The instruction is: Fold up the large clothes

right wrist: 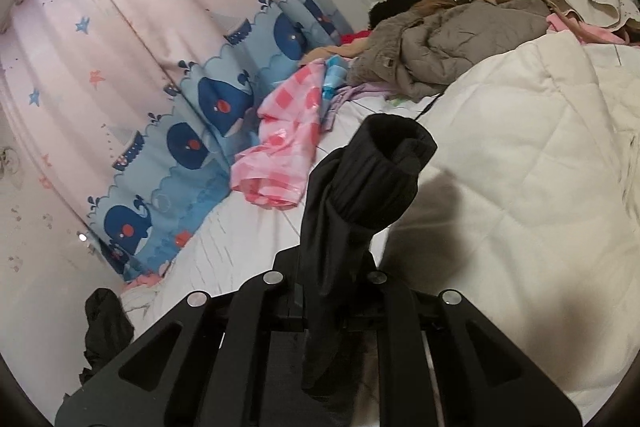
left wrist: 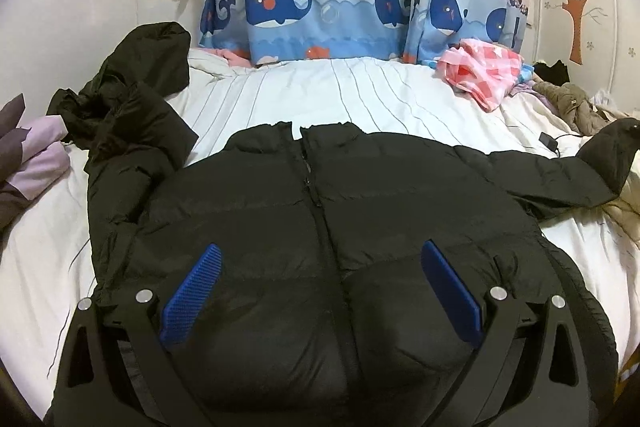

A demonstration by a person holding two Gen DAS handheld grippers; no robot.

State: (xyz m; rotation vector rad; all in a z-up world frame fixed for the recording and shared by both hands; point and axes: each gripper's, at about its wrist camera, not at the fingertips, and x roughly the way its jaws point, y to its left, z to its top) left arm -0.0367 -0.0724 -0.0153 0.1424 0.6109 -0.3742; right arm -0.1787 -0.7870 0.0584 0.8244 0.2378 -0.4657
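A black puffer jacket point(left wrist: 312, 211) lies front up, zipped, on the striped white bed sheet point(left wrist: 320, 95). Its left sleeve point(left wrist: 128, 131) is bunched up toward the hood point(left wrist: 152, 55). Its right sleeve point(left wrist: 560, 175) stretches out to the right. My left gripper point(left wrist: 320, 249) hovers open over the jacket's lower front, its blue pads point(left wrist: 192, 291) wide apart with nothing pinched. In the right wrist view my right gripper point(right wrist: 332, 267) is shut on that right sleeve point(right wrist: 352, 211), and the ribbed cuff point(right wrist: 396, 155) sticks up past the fingers, which the fabric hides.
A pink checked cloth point(left wrist: 480, 71) lies at the far right of the bed below the whale curtain point(left wrist: 320, 7). A grey-brown coat point(right wrist: 440, 43) and a white quilt point(right wrist: 520, 167) fill the right side. Lilac clothes point(left wrist: 36, 155) sit at the left edge.
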